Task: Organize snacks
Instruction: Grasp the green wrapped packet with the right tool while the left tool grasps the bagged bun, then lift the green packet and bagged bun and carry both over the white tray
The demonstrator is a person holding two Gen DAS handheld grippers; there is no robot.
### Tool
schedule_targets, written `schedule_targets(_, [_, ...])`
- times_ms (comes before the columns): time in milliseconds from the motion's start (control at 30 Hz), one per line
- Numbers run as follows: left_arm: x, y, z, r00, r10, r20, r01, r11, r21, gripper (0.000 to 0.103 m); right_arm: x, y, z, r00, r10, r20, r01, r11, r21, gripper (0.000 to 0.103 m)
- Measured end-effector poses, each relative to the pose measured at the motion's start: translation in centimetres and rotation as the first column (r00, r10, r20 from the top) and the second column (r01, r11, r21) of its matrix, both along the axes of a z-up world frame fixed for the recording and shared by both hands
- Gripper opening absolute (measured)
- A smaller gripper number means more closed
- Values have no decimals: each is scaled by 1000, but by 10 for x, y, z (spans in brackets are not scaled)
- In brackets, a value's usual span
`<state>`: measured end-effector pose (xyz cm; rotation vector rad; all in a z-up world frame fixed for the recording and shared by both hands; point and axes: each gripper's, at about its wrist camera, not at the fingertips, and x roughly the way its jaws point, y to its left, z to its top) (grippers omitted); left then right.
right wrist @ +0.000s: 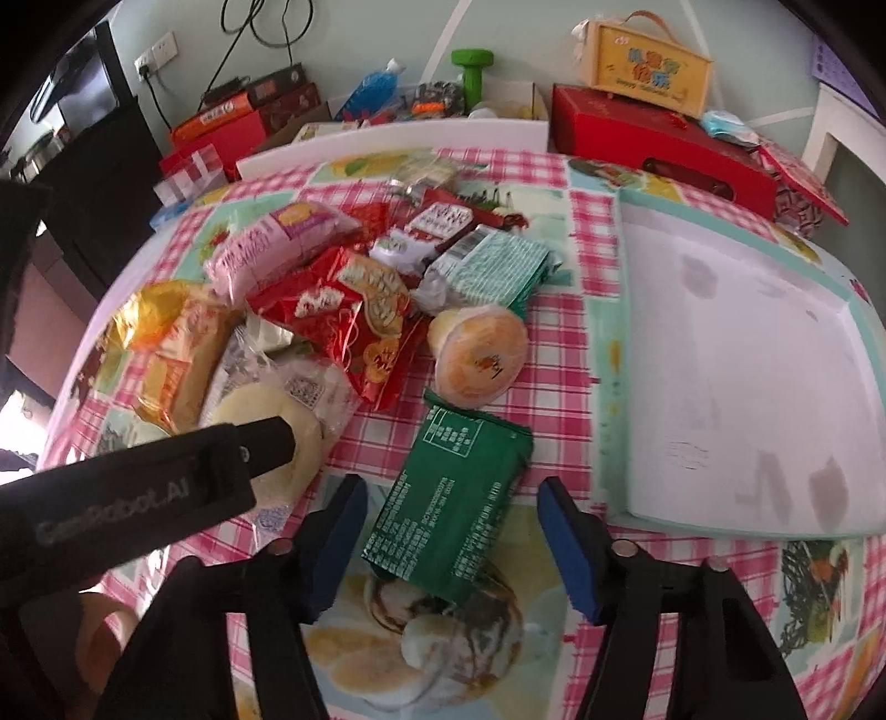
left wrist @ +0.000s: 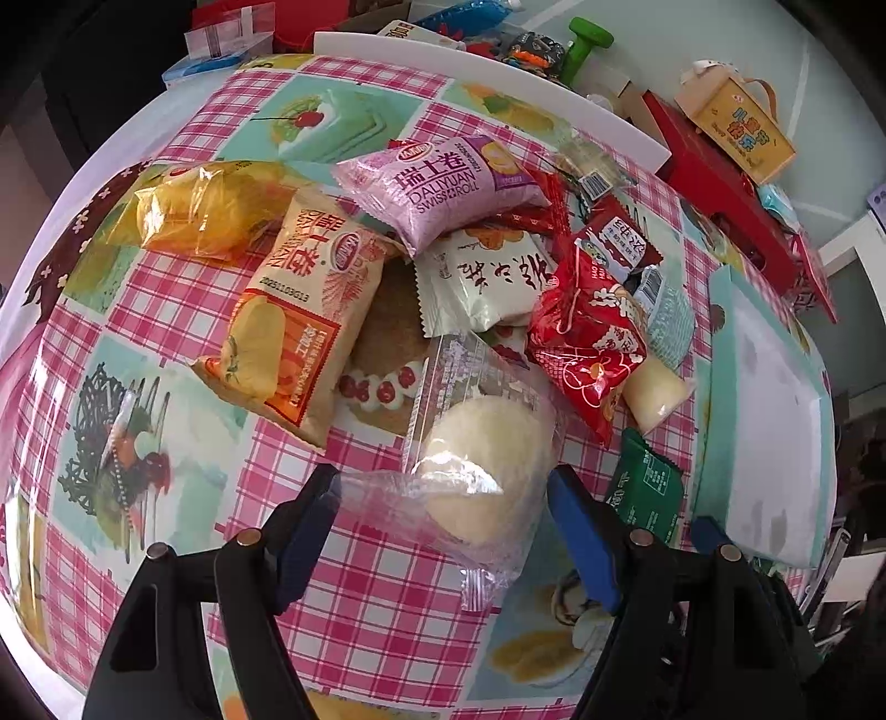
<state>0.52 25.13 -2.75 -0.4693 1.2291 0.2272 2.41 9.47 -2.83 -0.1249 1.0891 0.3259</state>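
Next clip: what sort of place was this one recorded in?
Most likely a home dining or living room. A table under a checked dessert-print tablecloth holds a heap of packaged snacks beside a white tray. Gift boxes, a green dumbbell and a wall socket stand behind it.

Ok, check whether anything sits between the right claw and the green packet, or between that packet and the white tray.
Nothing visible blocks either. The right claw is open with the green packet lying between its fingers. Only bare checked tablecloth separates the packet from the white tray to its right.
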Motion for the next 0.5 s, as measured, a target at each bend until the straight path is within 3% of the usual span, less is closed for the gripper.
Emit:
schedule_targets(167, [8, -7, -4, 1000, -17, -6, 17, 1000, 4, 78, 1, -4, -7, 1000, -4, -28, 3, 1000, -23, 44])
schedule_targets(500, [21, -30, -16, 996, -75, -37, 76, 997, 20, 75, -5, -18, -8, 999, -7, -35, 6, 999, -40, 43])
